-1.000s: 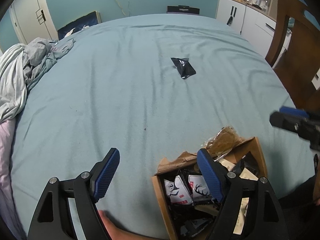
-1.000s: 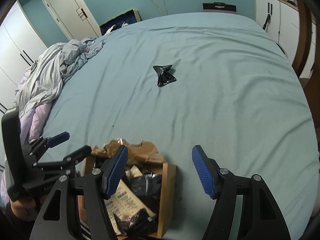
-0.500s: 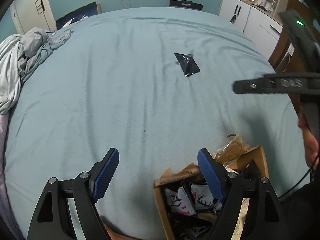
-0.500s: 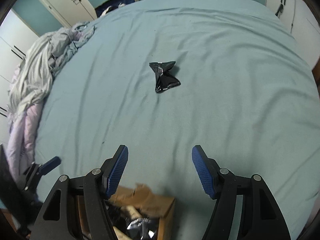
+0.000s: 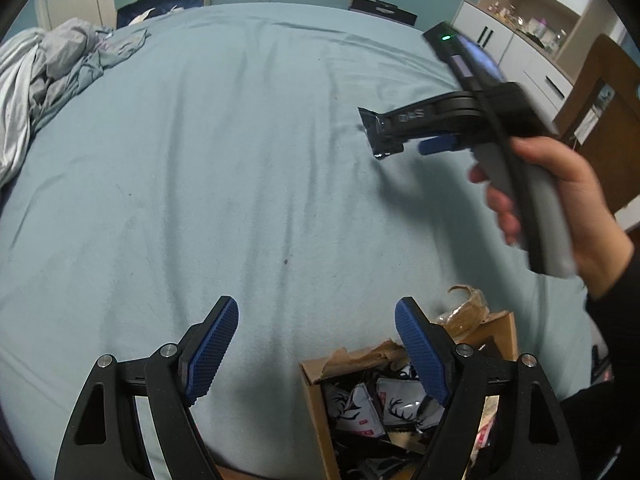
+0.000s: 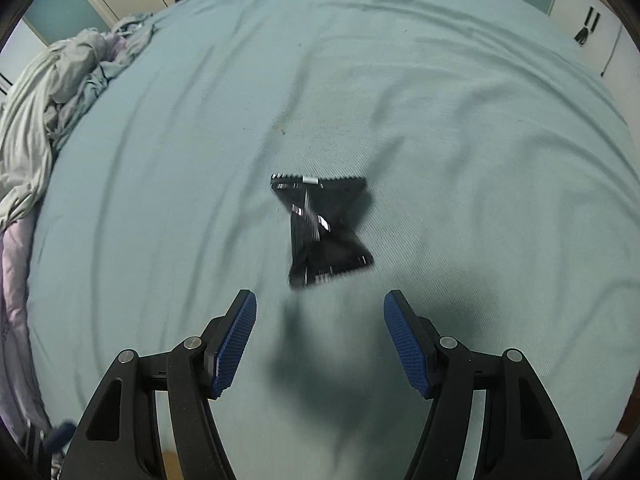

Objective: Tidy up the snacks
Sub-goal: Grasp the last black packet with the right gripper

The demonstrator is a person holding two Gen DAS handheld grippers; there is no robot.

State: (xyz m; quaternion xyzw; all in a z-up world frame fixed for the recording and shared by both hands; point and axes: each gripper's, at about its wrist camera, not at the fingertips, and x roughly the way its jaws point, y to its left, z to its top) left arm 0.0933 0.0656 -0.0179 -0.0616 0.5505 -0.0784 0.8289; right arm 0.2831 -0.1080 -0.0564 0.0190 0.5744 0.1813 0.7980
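Observation:
A black foil snack packet (image 6: 326,232) lies alone on the teal bedsheet (image 6: 480,160), pinched at its waist. My right gripper (image 6: 320,340) hovers just short of it, open, nothing between its blue pads. In the left wrist view that same gripper (image 5: 408,140) reaches over the packet (image 5: 372,136), held by a hand (image 5: 560,184). My left gripper (image 5: 316,344) is open and empty above the sheet, beside a cardboard box (image 5: 316,400) holding several white and black snack packets (image 5: 400,400).
A crumpled grey blanket (image 6: 52,108) is heaped at the bed's left edge. White cabinets (image 5: 516,44) and a wooden chair (image 5: 600,92) stand to the right of the bed. Torn brown paper (image 5: 464,312) hangs over the box's far rim.
My right gripper has swept forward from above the box across the sheet to the black packet, which now looms large. The left gripper has shifted slightly; the box sits lower in its view.

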